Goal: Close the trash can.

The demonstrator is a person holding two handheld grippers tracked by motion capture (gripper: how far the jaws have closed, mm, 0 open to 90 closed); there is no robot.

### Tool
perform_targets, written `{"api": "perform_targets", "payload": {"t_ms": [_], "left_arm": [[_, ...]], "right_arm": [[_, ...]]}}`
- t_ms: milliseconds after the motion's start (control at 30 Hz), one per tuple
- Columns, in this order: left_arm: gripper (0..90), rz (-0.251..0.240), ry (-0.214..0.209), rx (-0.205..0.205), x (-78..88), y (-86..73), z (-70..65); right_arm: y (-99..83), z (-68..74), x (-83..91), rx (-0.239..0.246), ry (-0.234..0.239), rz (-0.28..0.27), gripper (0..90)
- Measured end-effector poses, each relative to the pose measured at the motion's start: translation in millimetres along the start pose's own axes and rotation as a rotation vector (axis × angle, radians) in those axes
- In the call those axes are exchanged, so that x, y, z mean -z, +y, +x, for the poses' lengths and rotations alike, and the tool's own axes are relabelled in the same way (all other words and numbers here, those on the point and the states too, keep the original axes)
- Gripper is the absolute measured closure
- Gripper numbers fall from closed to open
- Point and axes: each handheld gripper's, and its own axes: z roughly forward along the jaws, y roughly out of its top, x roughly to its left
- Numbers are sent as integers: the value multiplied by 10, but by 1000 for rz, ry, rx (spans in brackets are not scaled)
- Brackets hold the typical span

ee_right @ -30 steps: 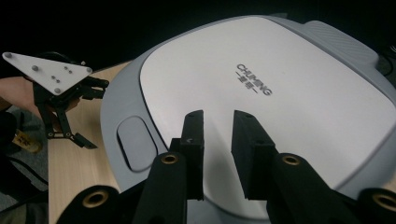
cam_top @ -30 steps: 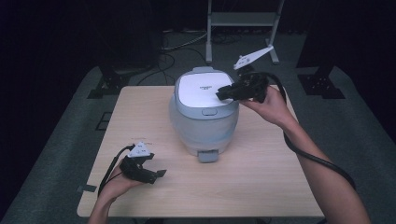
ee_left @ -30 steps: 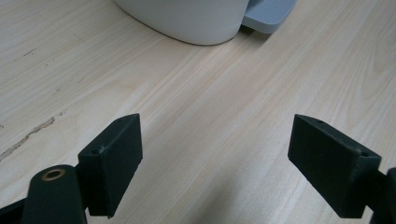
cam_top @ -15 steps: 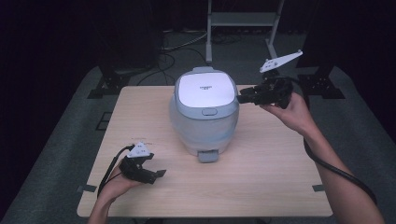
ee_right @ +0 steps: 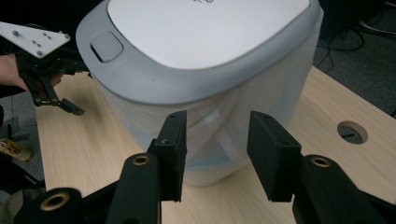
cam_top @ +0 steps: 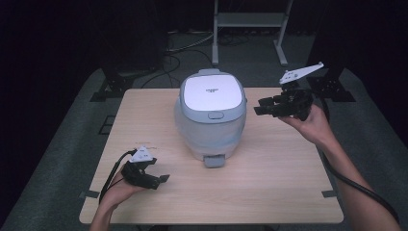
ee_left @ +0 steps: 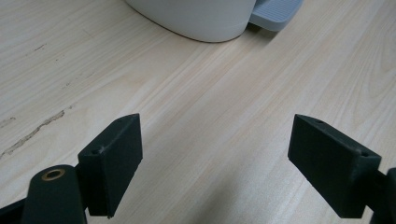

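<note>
Since the earlier high view, the right gripper (cam_top: 262,107) has drawn off the rice cooker's lid (cam_top: 210,92) and out to the appliance's right side, and its jaws have just been opening with nothing between them. It now hangs in the air beside the rice cooker (cam_top: 210,118), near but not touching, released, tips pointing at the white body. In the right gripper view the two black jaws frame the cooker's translucent side wall (ee_right: 219,126) below the grey rim, which suggests the hand is backing away to size up the body or the lid rather than to clamp it at once. The lid lies closed, its grey release button (cam_top: 215,115) on the edge facing the person, to the gripper's left.

Farther out, the left gripper (cam_top: 159,180) rests low on the table (cam_top: 288,192) in the person's left hand, well apart from the cooker's front foot (ee_left: 275,11). Its jaws stand wide and hold nothing; only bare wood lies between them in the left gripper view. Parked there, it seems to be kept clear while the right hand works, ready to steady the base if the lid needs pressing.
</note>
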Motion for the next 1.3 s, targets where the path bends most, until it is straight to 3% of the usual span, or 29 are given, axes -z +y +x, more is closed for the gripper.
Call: {"api": "perform_targets", "payload": {"t_ms": [600, 1300], "left_arm": [[169, 2, 3, -1, -11, 6, -1], [148, 5, 7, 5, -20, 7, 2]], "right_arm": [[-316, -103, 73, -54, -23, 3, 475], [-736, -223, -16, -134, -39, 31, 381]]}}
